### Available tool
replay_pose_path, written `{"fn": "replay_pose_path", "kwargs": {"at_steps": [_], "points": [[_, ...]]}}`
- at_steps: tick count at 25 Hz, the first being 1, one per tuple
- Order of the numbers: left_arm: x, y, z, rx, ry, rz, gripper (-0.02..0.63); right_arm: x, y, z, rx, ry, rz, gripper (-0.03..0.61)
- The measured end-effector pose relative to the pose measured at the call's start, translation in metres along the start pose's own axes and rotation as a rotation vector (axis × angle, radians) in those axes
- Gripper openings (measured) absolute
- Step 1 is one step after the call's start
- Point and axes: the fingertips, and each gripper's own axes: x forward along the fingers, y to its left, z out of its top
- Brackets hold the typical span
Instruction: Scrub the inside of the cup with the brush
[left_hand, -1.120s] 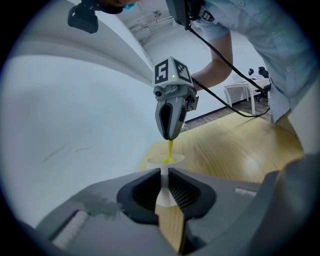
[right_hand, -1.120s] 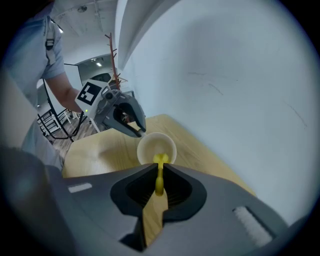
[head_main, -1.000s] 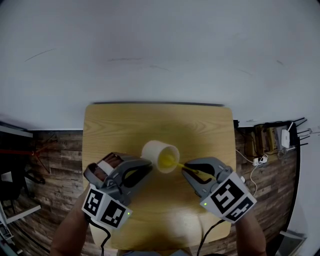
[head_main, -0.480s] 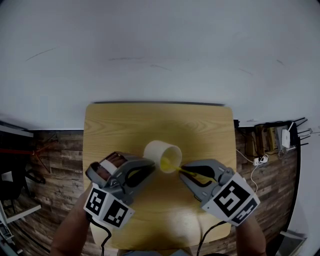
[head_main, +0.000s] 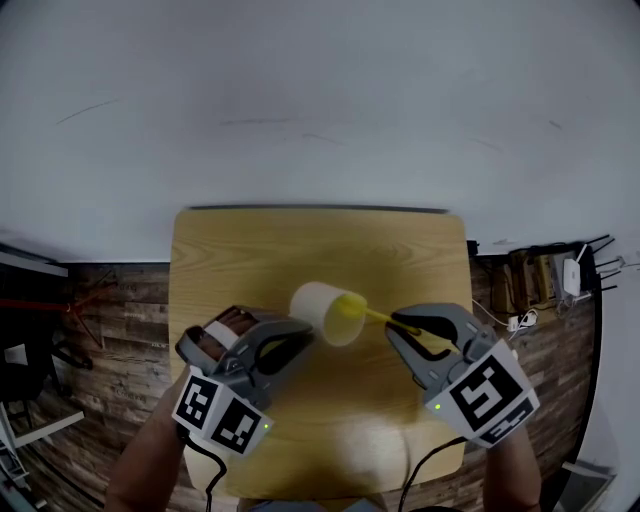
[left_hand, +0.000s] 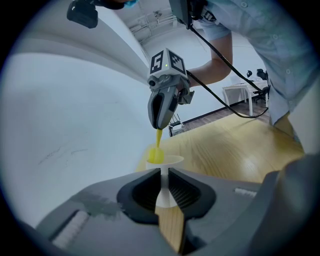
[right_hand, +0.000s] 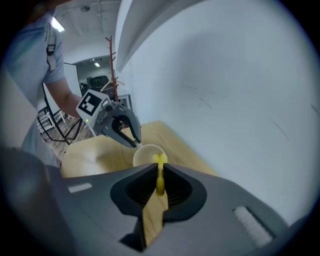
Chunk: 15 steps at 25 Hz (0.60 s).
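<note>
Wall (head_main: 320, 100): broad, smooth, matt white, with a few faint scuff lines; it stands behind the bench.
Floor (head_main: 120, 310): dark, rough-looking wood planks on both sides of the bench.
Bench (head_main: 300, 240): pale wood with a fine straight grain, a flat top and rounded corners.
Left claw (head_main: 300, 330): grey moulded plastic with black ribbed pads and a cube of black-and-white square markers at its back. In the left gripper view its jaws (left_hand: 164, 172) stand nearly together, pinched on the cup's thin wall.
Right claw (head_main: 398, 325): the same build. In the right gripper view its jaws (right_hand: 159, 167) are closed tight on the brush's handle, which runs forward out of them.
Cup (head_main: 325, 310): cream, smooth, a thin-walled cylinder with a round open rim. It lies tilted over the middle of the bench, mouth turned toward the right claw; whether it touches the bench cannot be told.
Brush (head_main: 350, 308): bright yellow, with a slim glossy handle and a small rounded head. The head sits at the cup's mouth.
</note>
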Motion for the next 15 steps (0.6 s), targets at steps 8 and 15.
{"fn": "replay_pose_path", "kwargs": {"at_steps": [8,15], "points": [[0.001,-0.001,0.002,-0.011,-0.002,0.015,0.074,0.002,0.013,-0.030,-0.008,0.110,0.002,0.040],[0.001,-0.002,0.002,-0.020,-0.002,0.020,0.074,0.005,0.038,-0.028,0.084,0.080,0.086,0.038]]}}
